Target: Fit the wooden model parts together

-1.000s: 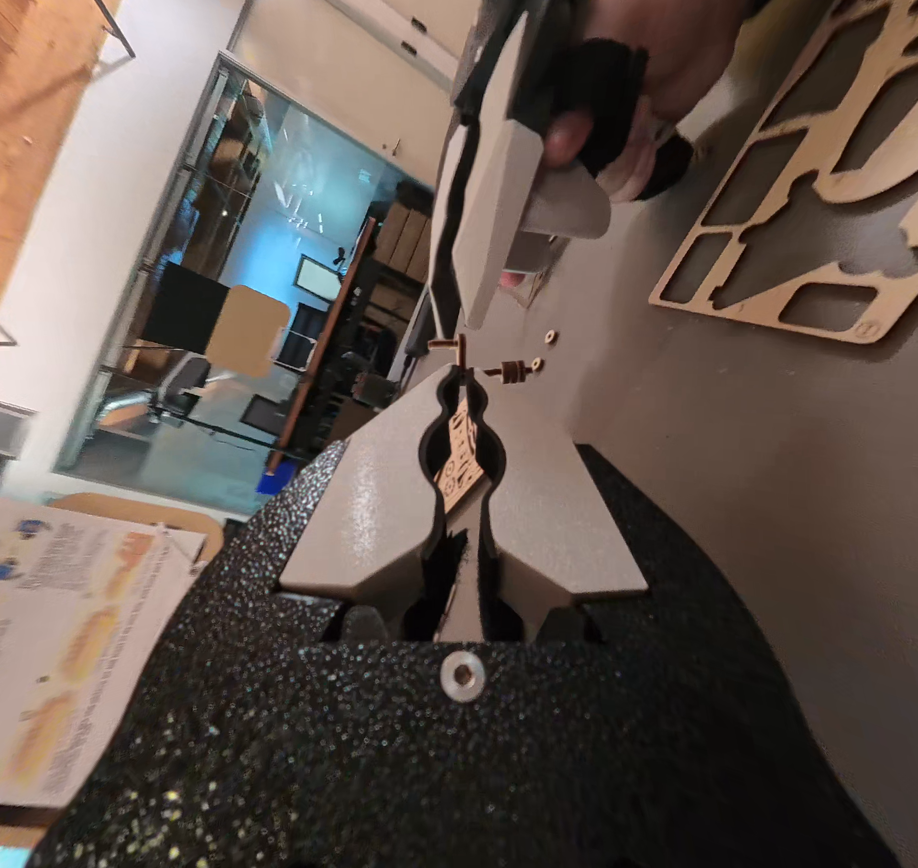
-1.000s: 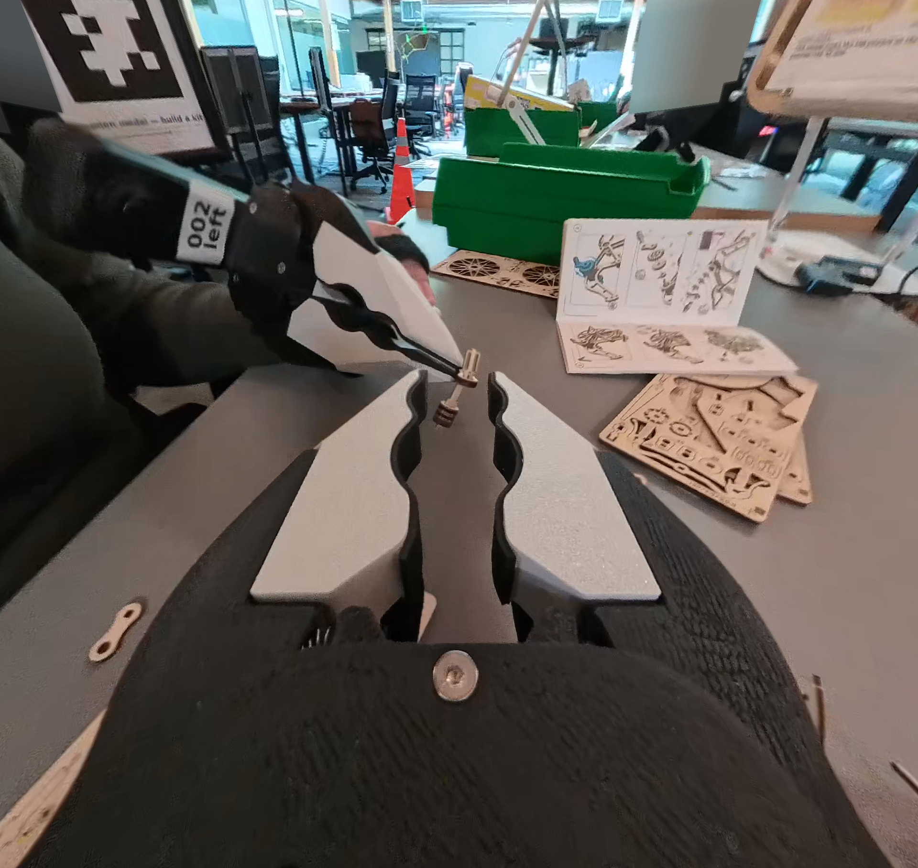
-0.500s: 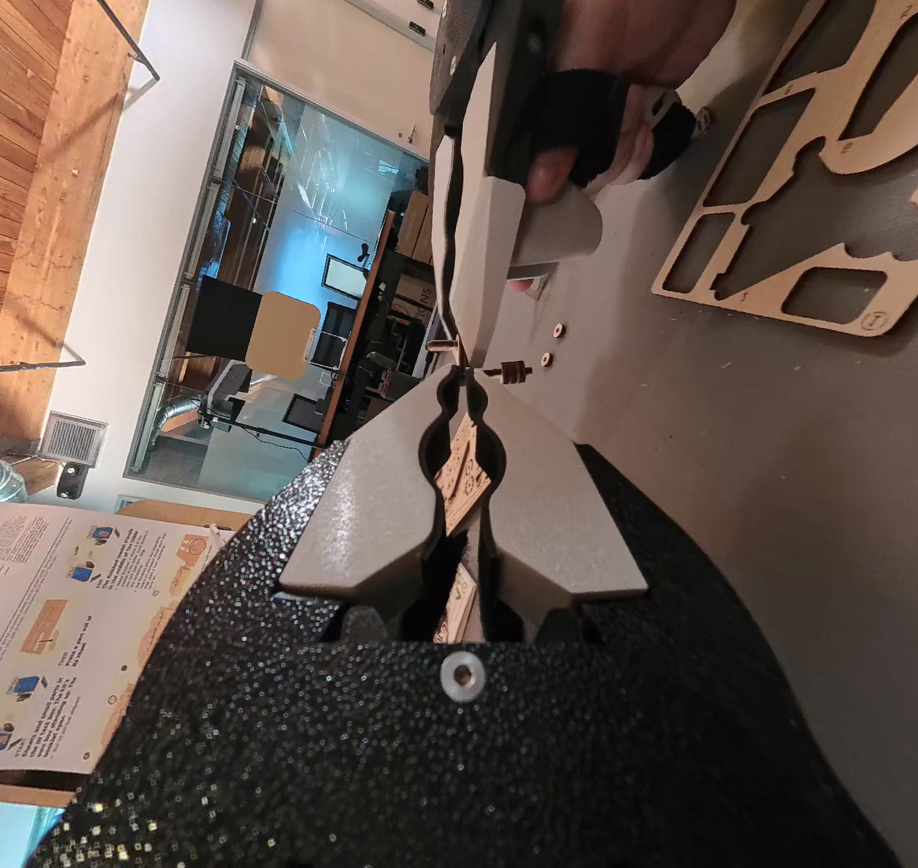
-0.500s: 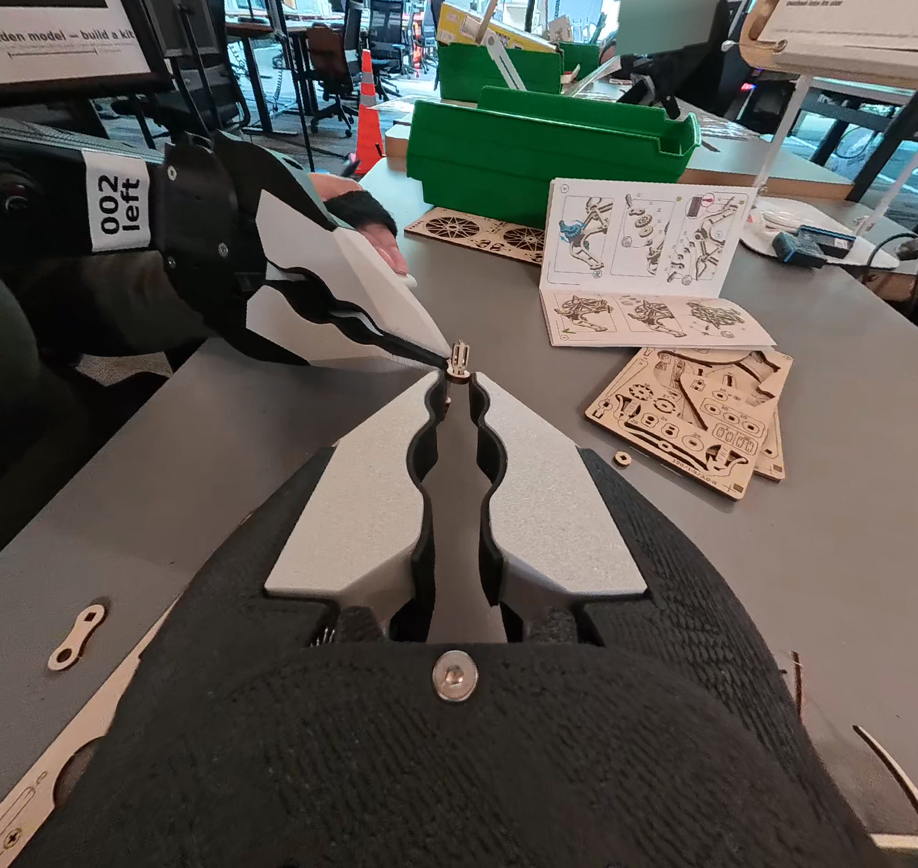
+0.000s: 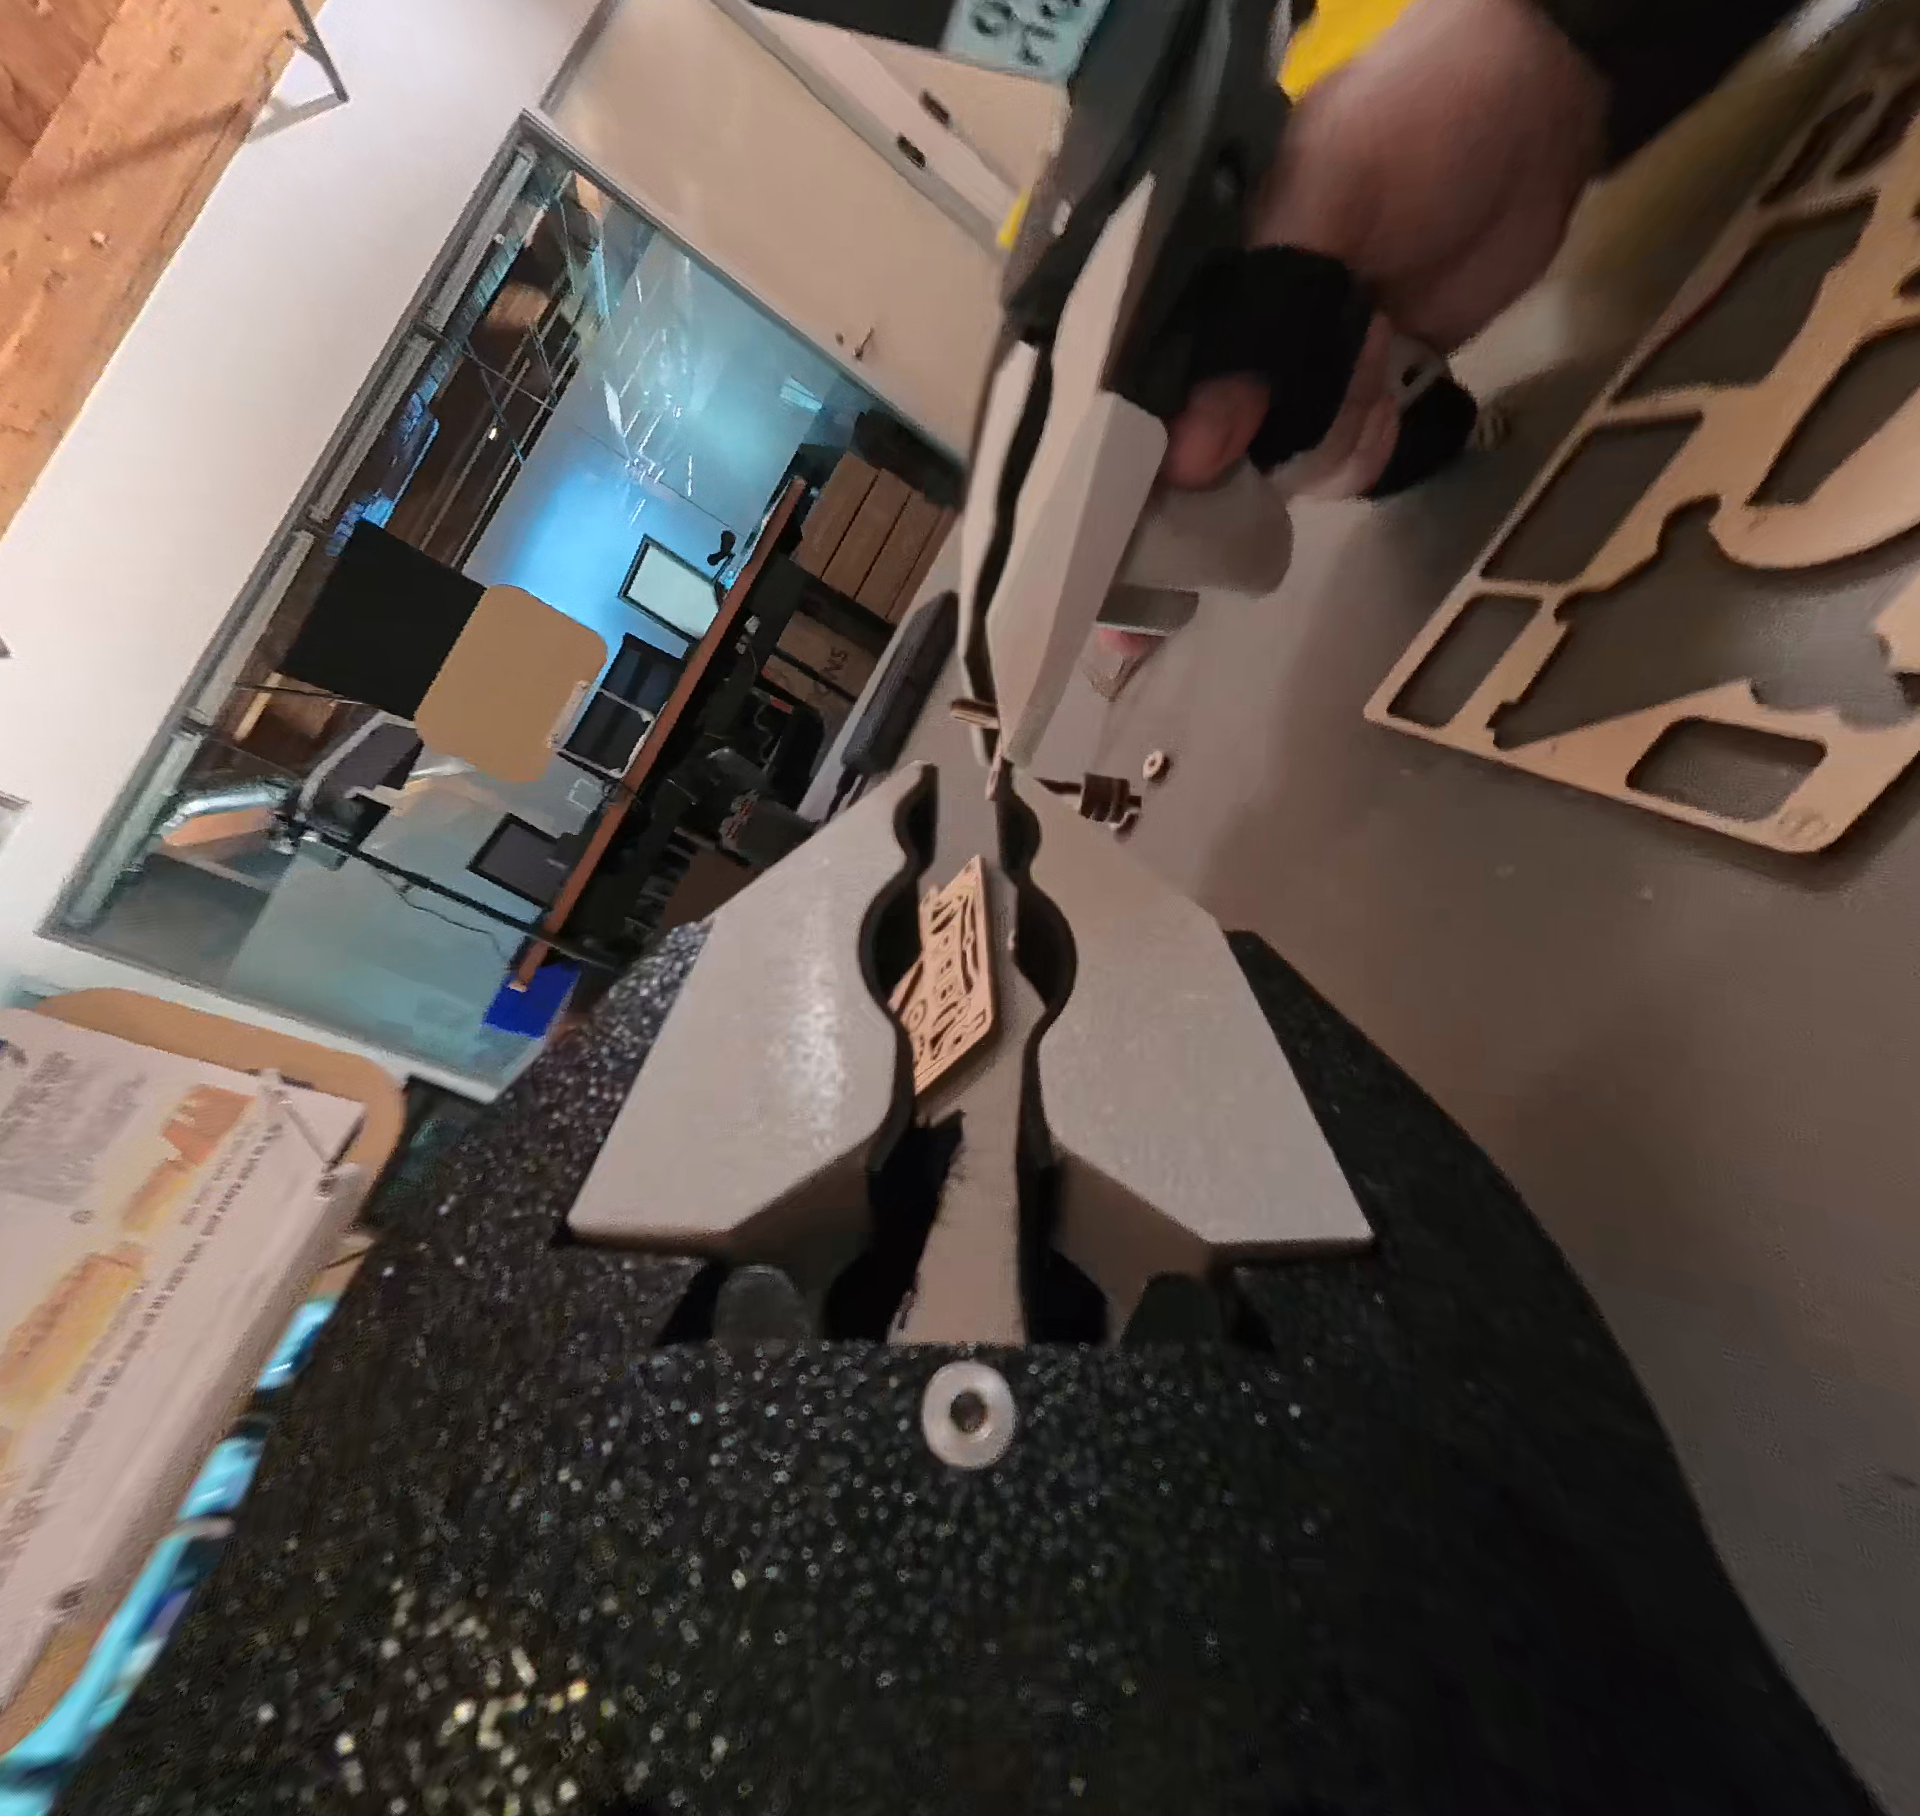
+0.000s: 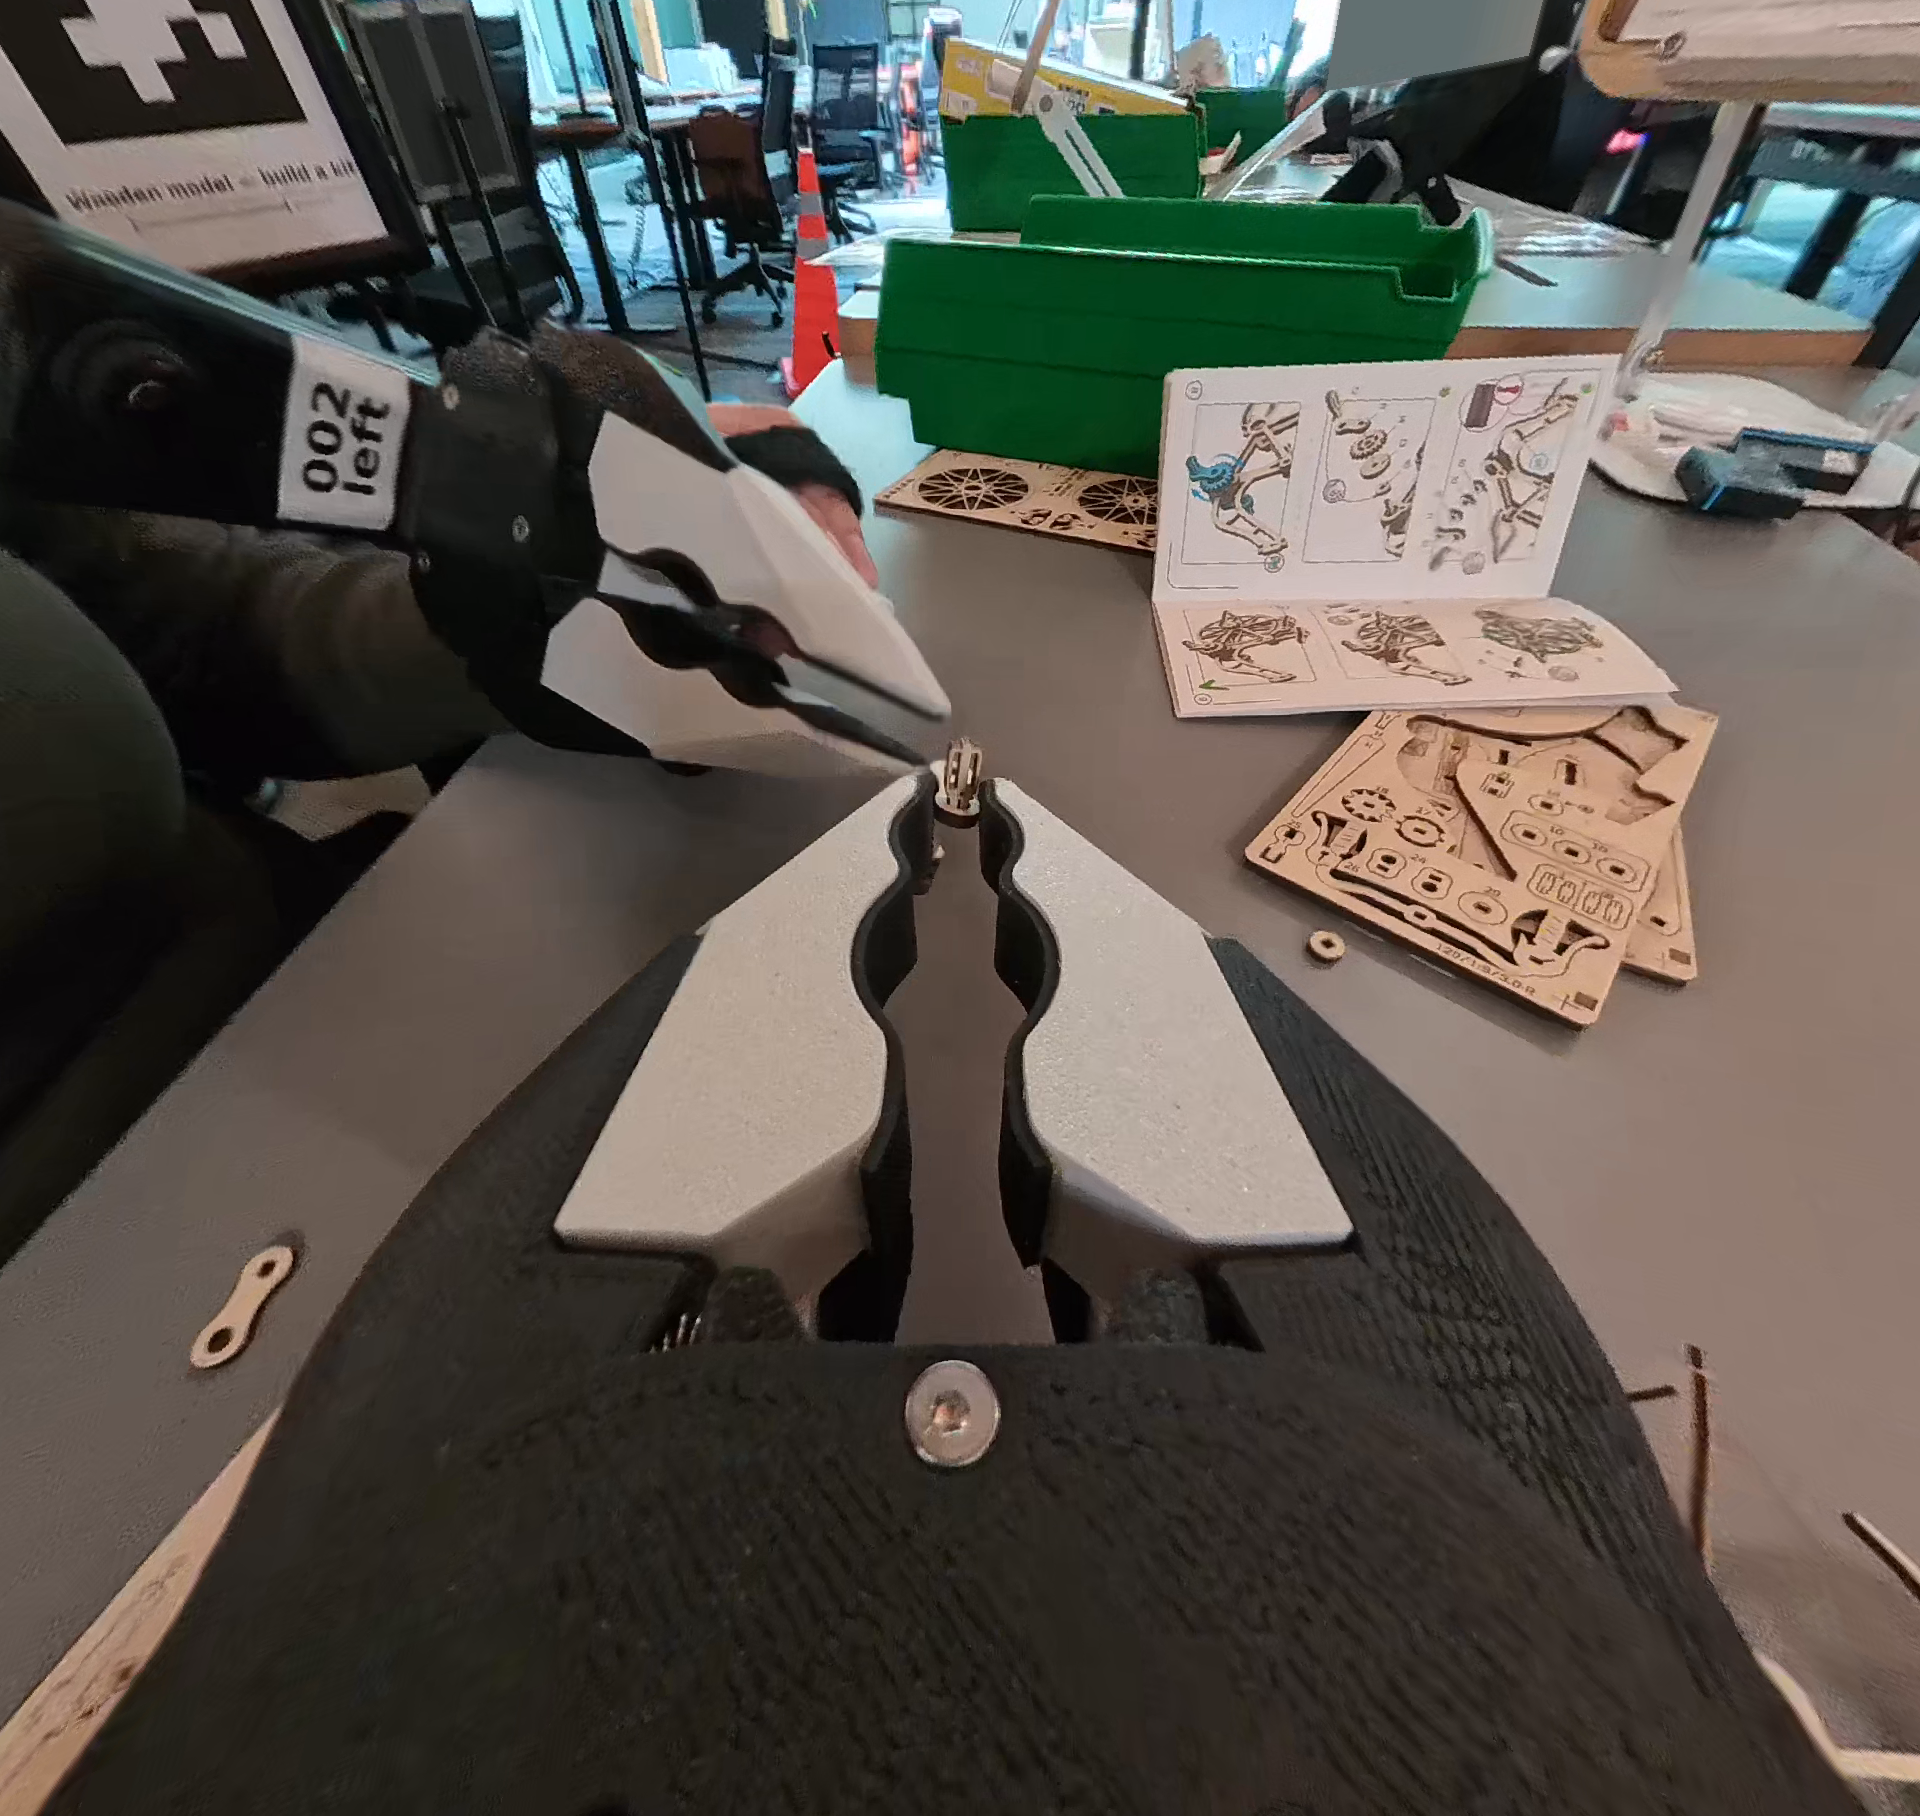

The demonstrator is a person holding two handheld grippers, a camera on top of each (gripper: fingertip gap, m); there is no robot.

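1. Wooden axle piece (image 6: 961, 784), a short pin with stacked discs, now sits between the right hand-held gripper (image 6: 958, 800) tips at frame centre; a second ago those jaws stood wide apart.
2. Left hand-held gripper (image 6: 920, 753), previously pinching it, has its tips just beside it; whether it is still gripping cannot be told, so the handover appears nearly complete.
3. Long axis: roughly upright above the worktop (image 6: 1351, 1091).
4. Parts sheets (image 6: 1496, 852) lie right.
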